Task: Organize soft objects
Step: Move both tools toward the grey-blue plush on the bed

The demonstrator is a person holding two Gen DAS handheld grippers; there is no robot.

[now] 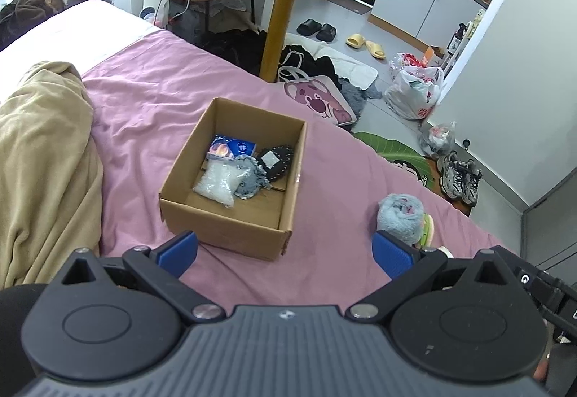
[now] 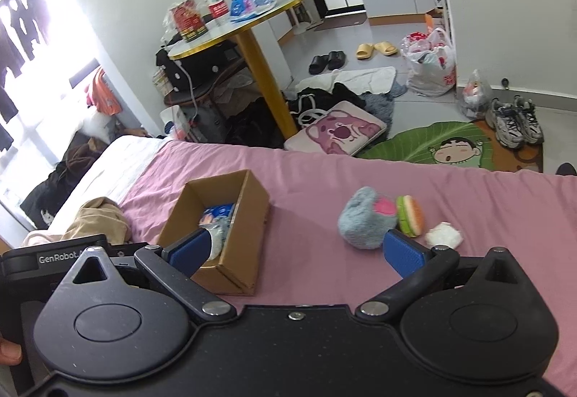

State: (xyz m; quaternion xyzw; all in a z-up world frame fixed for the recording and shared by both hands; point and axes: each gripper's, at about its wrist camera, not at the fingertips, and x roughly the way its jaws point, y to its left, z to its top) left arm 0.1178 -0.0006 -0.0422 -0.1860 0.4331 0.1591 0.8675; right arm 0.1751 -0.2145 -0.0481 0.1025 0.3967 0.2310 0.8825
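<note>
Both grippers spread wide, holding nothing. Left gripper hovers over the pink bedsheet, just short of the near wall of the cardboard box. Right gripper hangs above the bed between box and the loose toys.

Box sits open on the bed. Inside: blue packet at the far end, clear bag of white filling, grey-blue fabric piece, dark oval pad with a pale patch. All bunched toward the far half; near half of the box floor is bare cardboard.

Outside the box, to its right on the sheet: grey-blue plush roll with a pink patch, burger-shaped toy touching it, white fluffy lump just beside the burger. In the left wrist view the plush sits just past the right blue fingertip.

Tan blanket heaped left of the box, apart from it.
</note>
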